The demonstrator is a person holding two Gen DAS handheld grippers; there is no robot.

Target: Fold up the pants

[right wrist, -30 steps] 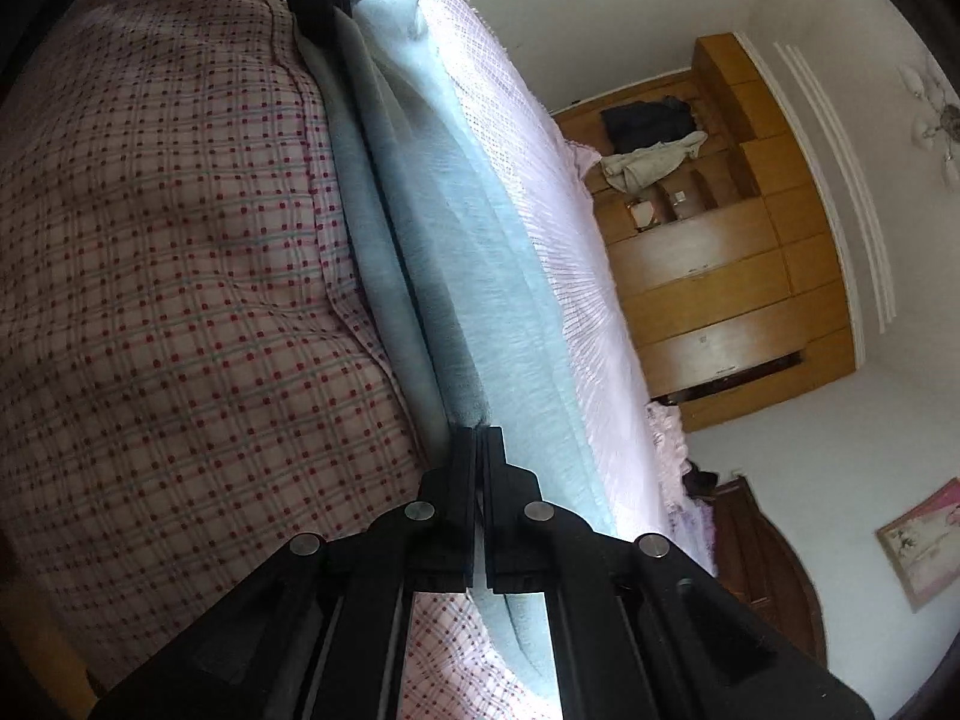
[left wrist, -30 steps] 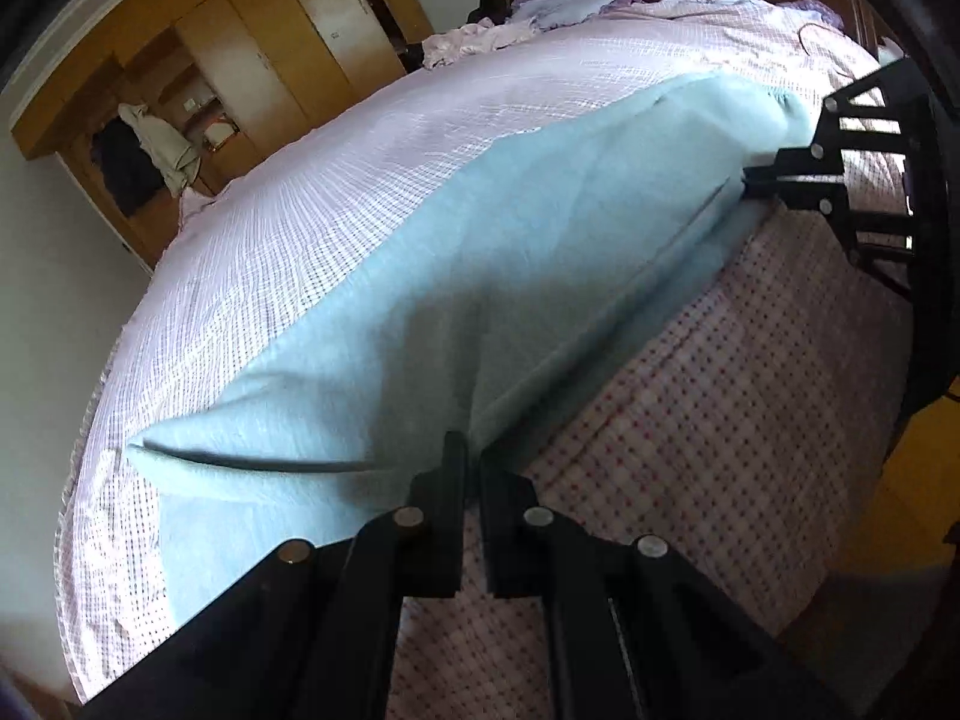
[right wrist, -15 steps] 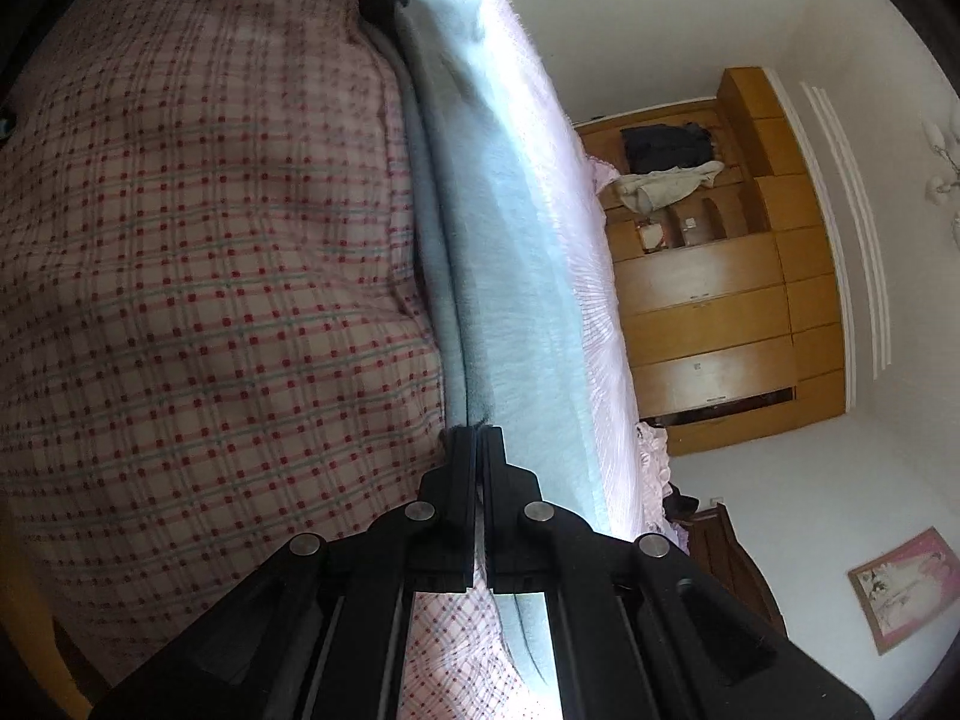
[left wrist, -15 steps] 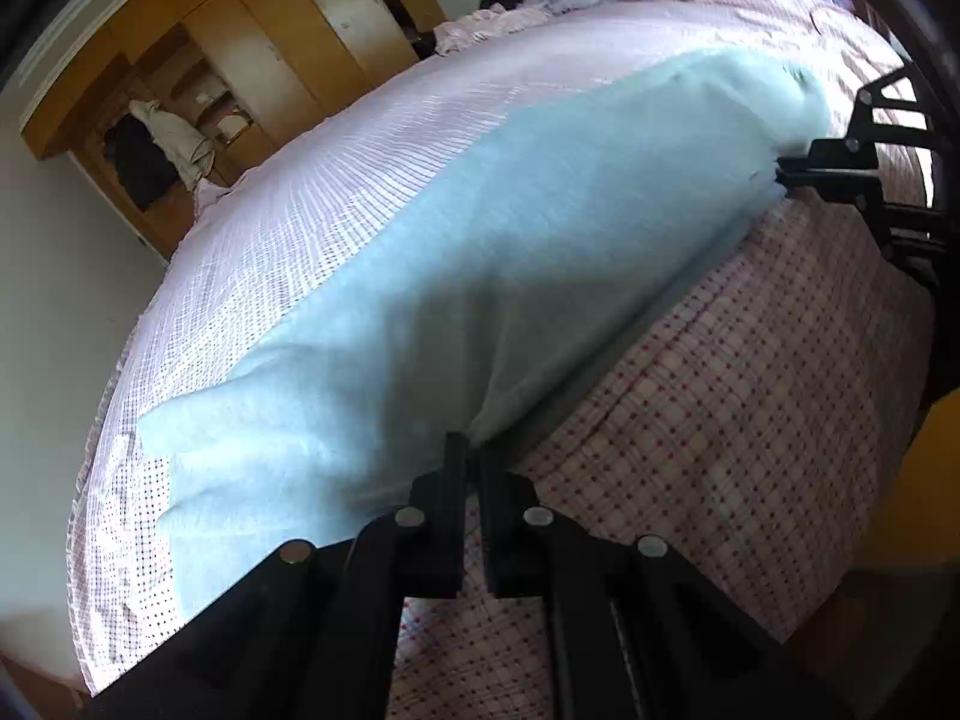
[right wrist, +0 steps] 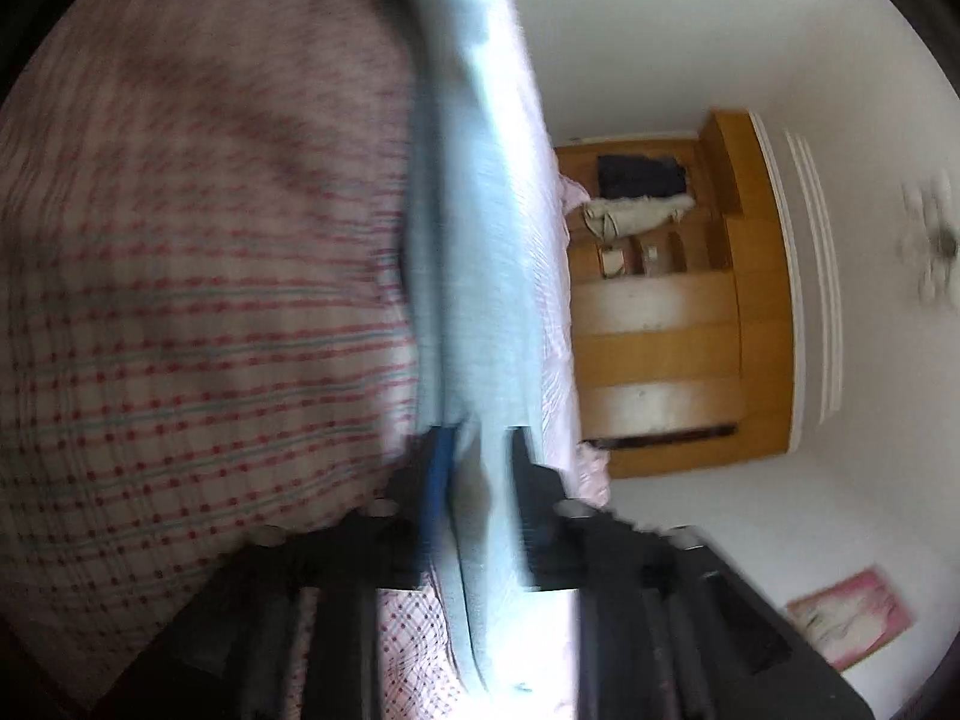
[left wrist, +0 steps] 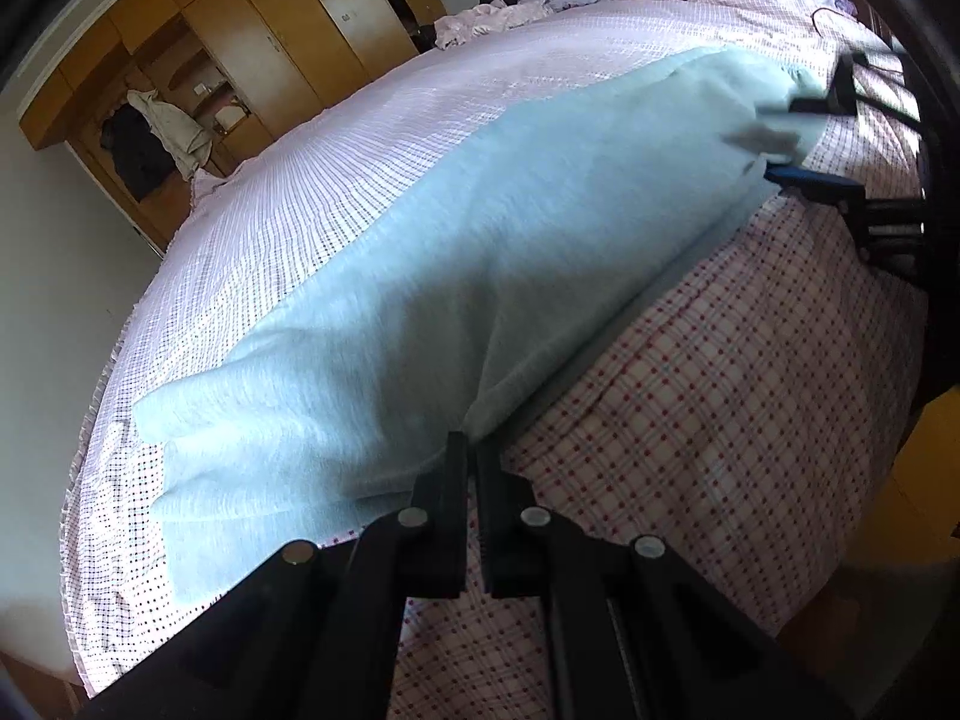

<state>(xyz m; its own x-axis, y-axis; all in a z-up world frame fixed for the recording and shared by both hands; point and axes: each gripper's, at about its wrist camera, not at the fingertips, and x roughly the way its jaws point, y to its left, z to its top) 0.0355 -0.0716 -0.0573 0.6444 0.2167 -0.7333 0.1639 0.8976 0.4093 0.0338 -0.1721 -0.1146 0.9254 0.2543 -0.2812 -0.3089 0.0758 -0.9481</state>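
With the right gripper (right wrist: 480,450) opening off the pale blue fleece pants (left wrist: 480,252) while the left gripper (left wrist: 471,450) pinches their edge, the fold could sag off the bed's checked side

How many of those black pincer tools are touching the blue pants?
2. The left gripper is shut on the pants at the near edge of the bed; the right gripper, jaws opening, has the far end between them.

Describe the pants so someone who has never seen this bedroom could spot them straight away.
Start at the bed, which fills most of the room in front of the wooden wardrobe. Along its near edge, where the dotted white cover meets the red-checked sheet, lie the pants. They are a long, plain, pale blue strip, the only unpatterned fabric on the bed.
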